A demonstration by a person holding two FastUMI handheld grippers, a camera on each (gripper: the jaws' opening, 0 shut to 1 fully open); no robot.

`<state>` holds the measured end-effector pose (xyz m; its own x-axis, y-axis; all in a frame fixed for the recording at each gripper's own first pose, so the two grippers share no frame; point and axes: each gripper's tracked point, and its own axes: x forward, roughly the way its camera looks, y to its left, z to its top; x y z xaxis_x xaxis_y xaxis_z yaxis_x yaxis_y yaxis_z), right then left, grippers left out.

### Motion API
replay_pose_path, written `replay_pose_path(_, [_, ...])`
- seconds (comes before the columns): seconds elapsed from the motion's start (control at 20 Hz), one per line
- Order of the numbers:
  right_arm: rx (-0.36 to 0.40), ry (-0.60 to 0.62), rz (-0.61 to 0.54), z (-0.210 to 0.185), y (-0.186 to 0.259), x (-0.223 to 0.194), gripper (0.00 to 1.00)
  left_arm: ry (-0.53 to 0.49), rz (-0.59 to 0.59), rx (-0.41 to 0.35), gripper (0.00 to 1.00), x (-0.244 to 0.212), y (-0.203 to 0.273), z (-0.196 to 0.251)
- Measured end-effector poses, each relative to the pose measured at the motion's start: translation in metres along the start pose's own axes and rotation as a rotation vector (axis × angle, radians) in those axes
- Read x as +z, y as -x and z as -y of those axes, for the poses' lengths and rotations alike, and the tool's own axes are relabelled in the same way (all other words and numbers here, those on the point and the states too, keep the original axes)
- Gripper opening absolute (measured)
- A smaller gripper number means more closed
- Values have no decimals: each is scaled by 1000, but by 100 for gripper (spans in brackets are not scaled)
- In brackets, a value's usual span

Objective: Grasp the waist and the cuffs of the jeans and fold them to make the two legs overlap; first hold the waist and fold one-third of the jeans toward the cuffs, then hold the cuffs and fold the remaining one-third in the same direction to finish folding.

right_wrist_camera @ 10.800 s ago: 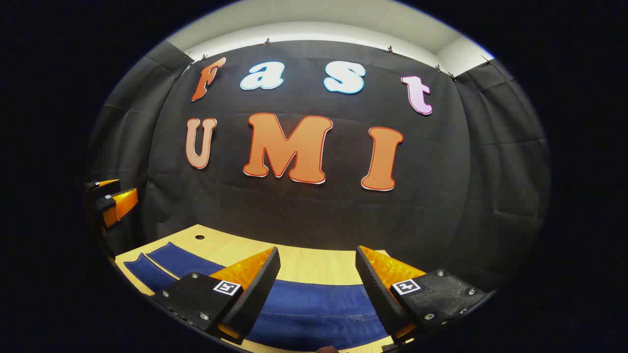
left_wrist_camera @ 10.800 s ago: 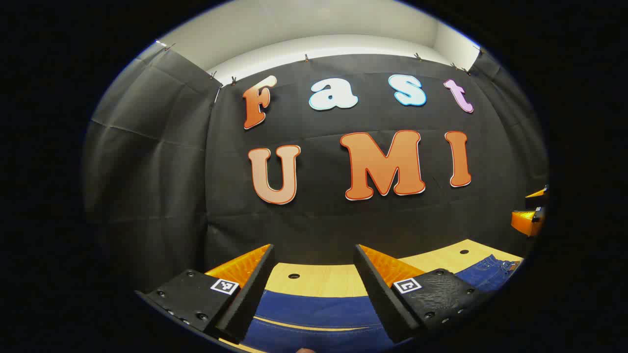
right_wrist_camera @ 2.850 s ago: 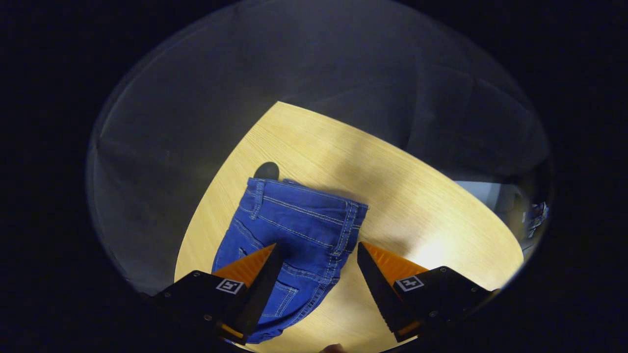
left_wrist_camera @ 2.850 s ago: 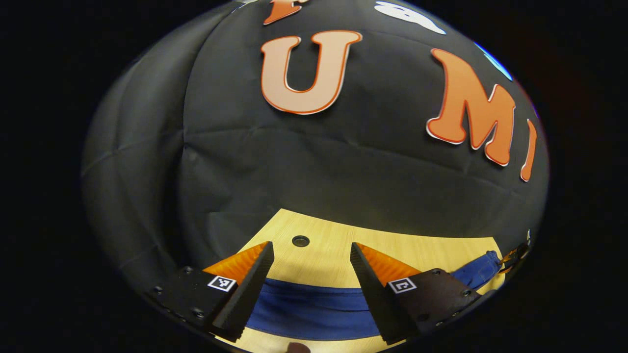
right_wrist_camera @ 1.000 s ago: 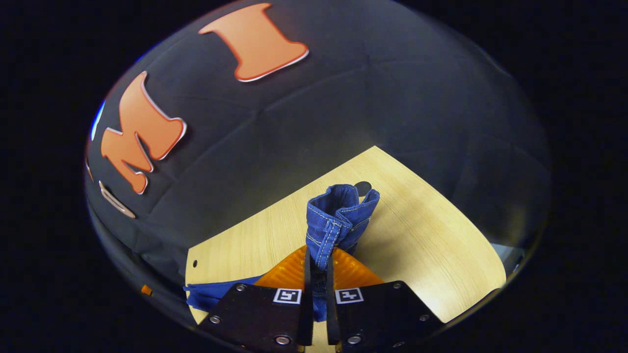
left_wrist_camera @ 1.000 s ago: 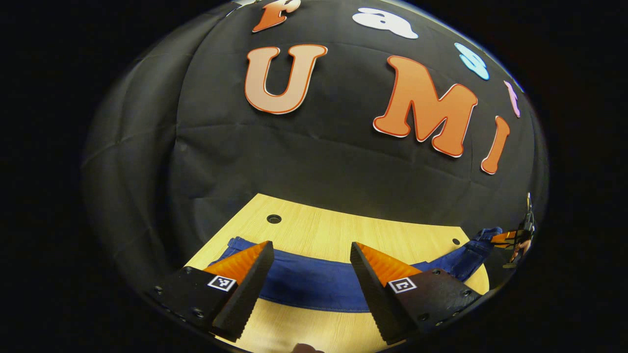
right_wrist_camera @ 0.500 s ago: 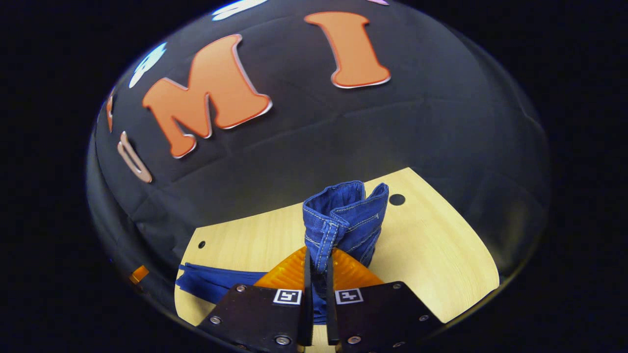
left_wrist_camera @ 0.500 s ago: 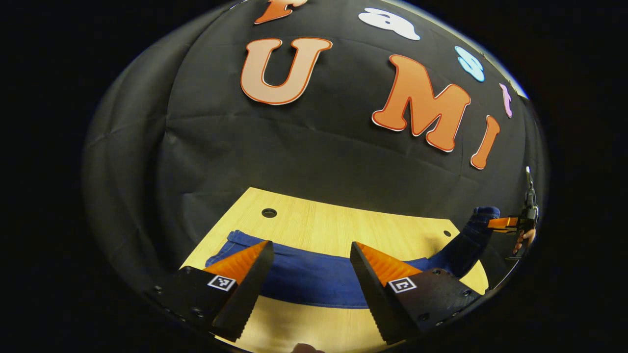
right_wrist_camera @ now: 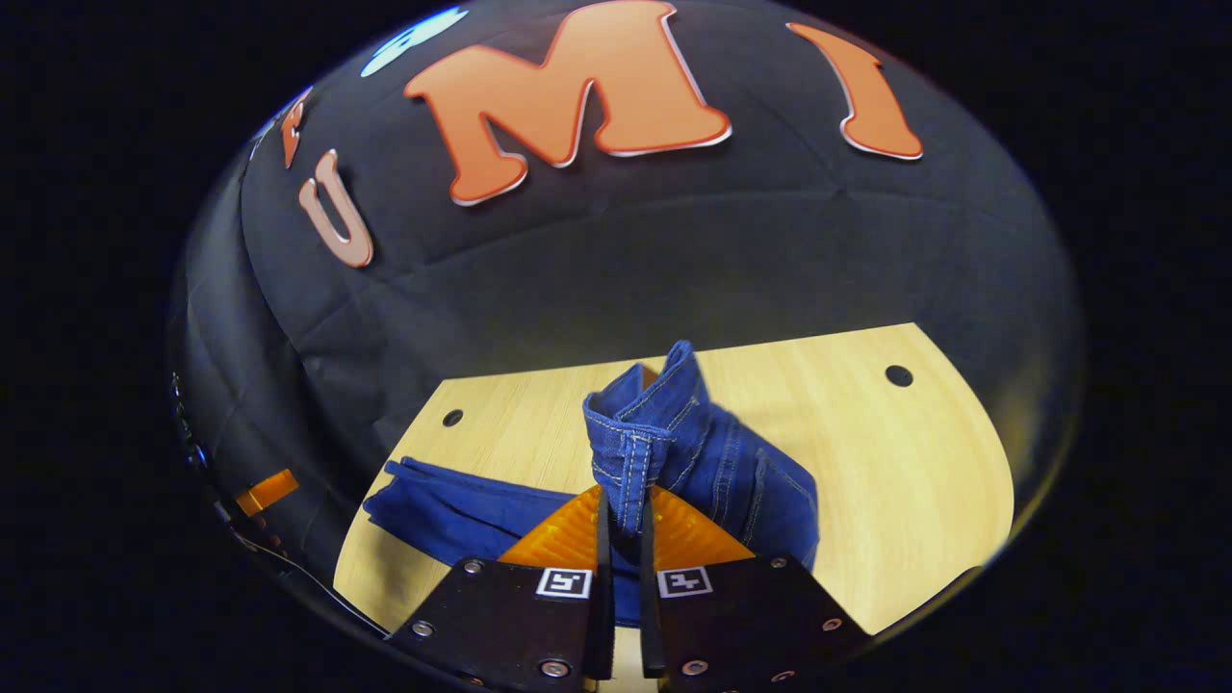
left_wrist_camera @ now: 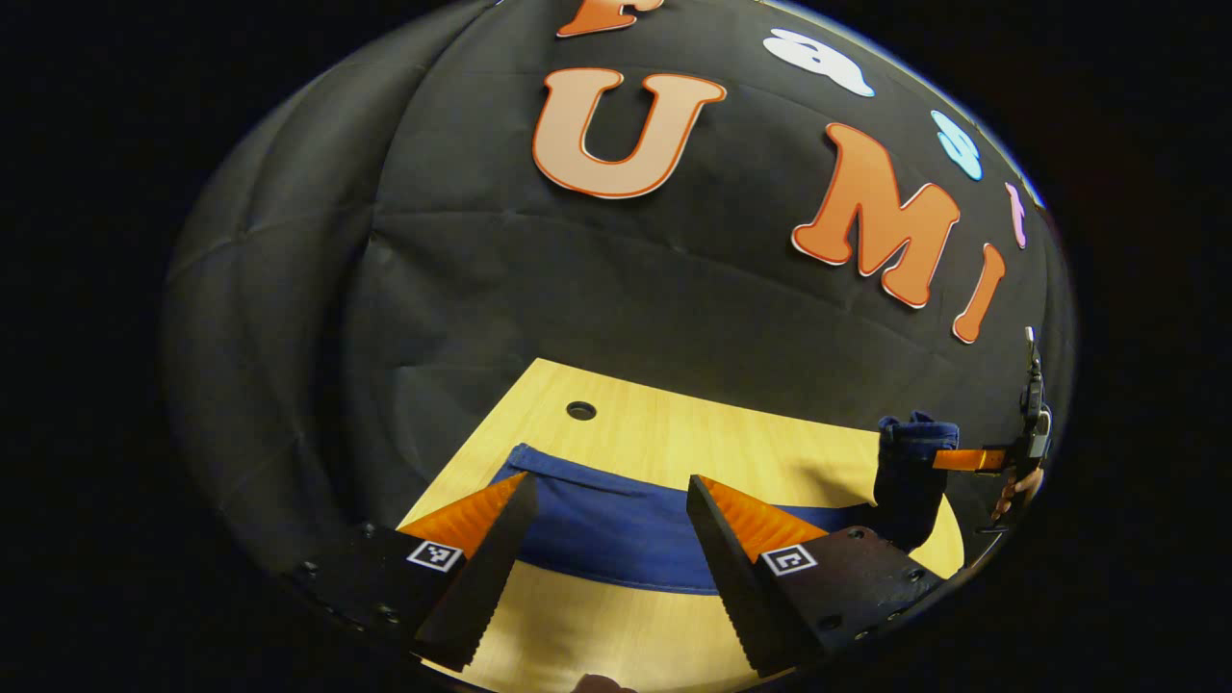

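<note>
The blue jeans (left_wrist_camera: 616, 529) lie lengthwise across the wooden table (left_wrist_camera: 674, 433), cuff end near a table hole. My left gripper (left_wrist_camera: 609, 479) hovers open above the leg near the cuffs, nothing between its fingers. At the far right of the left gripper view the right gripper (left_wrist_camera: 962, 460) holds the waist end up off the table. In the right gripper view my right gripper (right_wrist_camera: 621, 496) is shut on the stitched waistband, and the waist of the jeans (right_wrist_camera: 731, 472) stands bunched above the fingers. The legs (right_wrist_camera: 433, 510) trail left along the table (right_wrist_camera: 914, 481).
The black cloth wall runs close behind the table. Small round holes (left_wrist_camera: 580, 410) (right_wrist_camera: 899, 375) sit near the table's far edge. The left gripper (right_wrist_camera: 265, 491) shows at the left rim of the right gripper view. A hand (left_wrist_camera: 1015, 486) holds the right gripper.
The right gripper, still shut on the waistband, has swung left toward the legs with the waist raised. The left gripper stays open and has shifted slightly over the cuff end.
</note>
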<state>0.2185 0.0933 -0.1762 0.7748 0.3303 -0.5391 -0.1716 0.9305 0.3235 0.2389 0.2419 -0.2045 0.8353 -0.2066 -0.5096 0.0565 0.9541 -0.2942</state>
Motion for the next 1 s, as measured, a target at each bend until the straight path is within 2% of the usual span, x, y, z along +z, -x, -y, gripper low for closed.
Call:
replay_pose_path(0.15, [-3,16,-65,-19,-27,-38,11,34,-53,33,97,-16,-9,-22])
replay_pose_path(0.35, [-19,36,-191,-39,-51,-93,11,132,-126,55,97,-38,-21,-41])
replay_pose_path(0.45, [-2,10,-247,-50,-51,-110,19,189,-150,51,97,-46,-26,-46])
replay_pose_path(0.5, [18,-5,-259,-56,-52,-113,31,217,-168,52,97,-52,-30,-51])
replay_pose_path(0.55, [22,-10,-264,-61,-53,-115,38,243,-188,51,97,-57,-34,-53])
replay_pose_path(0.6, [40,-19,-255,-68,-53,-114,39,271,-213,55,97,-65,-37,-56])
replay_pose_path(0.65, [48,-21,-240,-71,-50,-110,55,304,-231,49,97,-70,-40,-57])
replay_pose_path(0.8, [45,-21,-202,-68,-38,-93,75,452,-317,50,97,-92,-51,-66])
replay_pose_path(0.85, [38,-18,-183,-64,-33,-86,72,494,-337,56,97,-100,-53,-70])
replay_pose_path(0.9, [20,-13,-157,-57,-30,-78,83,528,-359,65,97,-105,-57,-76])
replay_pose_path(1.0, [-6,-6,-109,-49,-22,-61,87,606,-393,73,97,-116,-69,-85])
